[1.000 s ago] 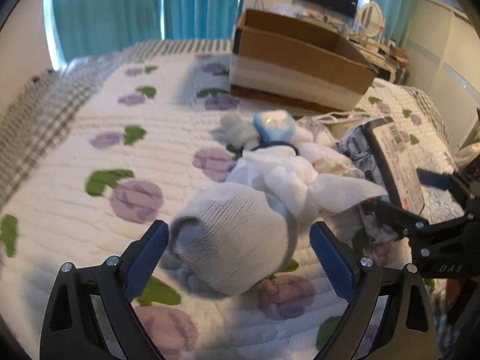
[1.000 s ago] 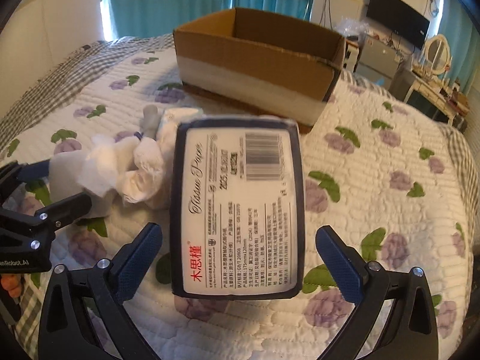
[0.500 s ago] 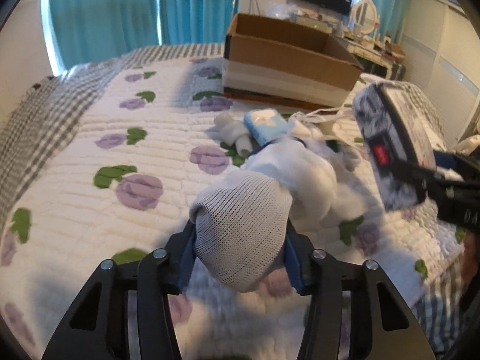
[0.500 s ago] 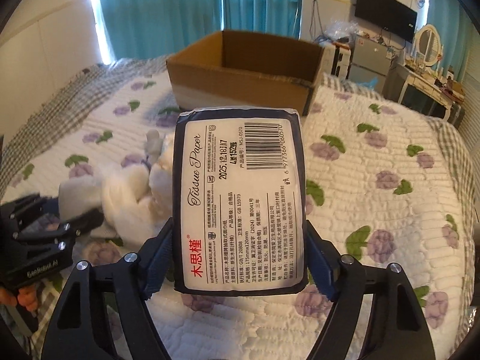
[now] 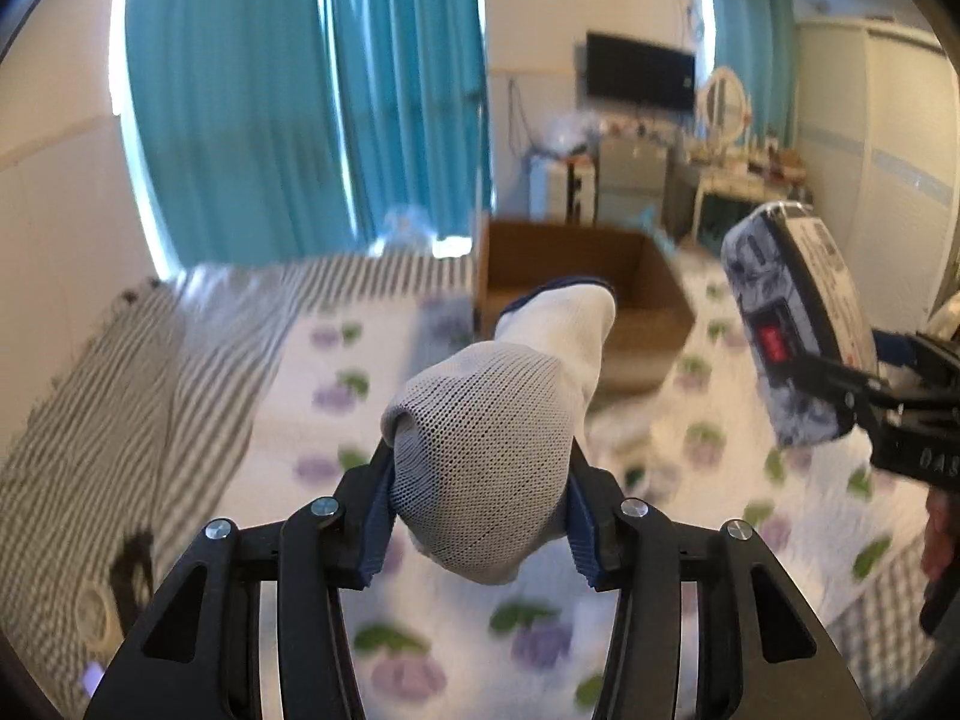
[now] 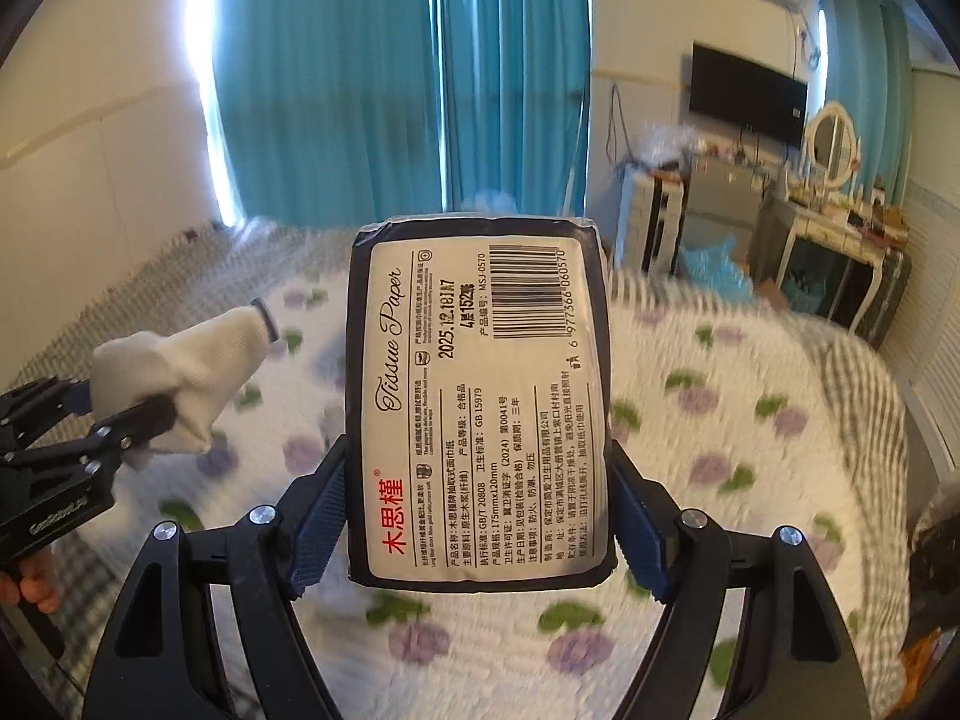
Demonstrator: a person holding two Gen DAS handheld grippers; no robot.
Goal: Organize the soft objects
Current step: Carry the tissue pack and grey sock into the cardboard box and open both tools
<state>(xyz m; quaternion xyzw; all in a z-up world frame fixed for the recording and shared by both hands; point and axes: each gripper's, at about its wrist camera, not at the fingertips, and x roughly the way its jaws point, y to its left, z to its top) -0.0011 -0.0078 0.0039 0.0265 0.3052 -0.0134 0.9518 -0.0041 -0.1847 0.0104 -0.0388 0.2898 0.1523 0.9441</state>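
My left gripper (image 5: 477, 507) is shut on a white sock (image 5: 489, 450) with a dark cuff, held in the air above the bed; its blue pads press both sides of the toe end. The right wrist view shows that sock (image 6: 180, 378) at the left, in the left gripper (image 6: 129, 414). My right gripper (image 6: 477, 531) is shut on a dark-edged tissue paper pack (image 6: 480, 408), label side up, lifted off the quilt. The pack (image 5: 792, 324) shows at the right of the left wrist view. An open cardboard box (image 5: 576, 306) stands on the bed beyond the sock.
The bed has a white quilt (image 6: 720, 480) printed with purple flowers and a grey checked blanket (image 5: 90, 420) on its left side. Teal curtains (image 5: 300, 108) hang behind. A TV (image 6: 747, 93), a dressing table with a mirror (image 6: 834, 144) and cabinets stand at the back right.
Both grippers closed, the left on the sock and the right on the tissue pack, then rose off the bed with them. The pile of other soft items has dropped out of sight.
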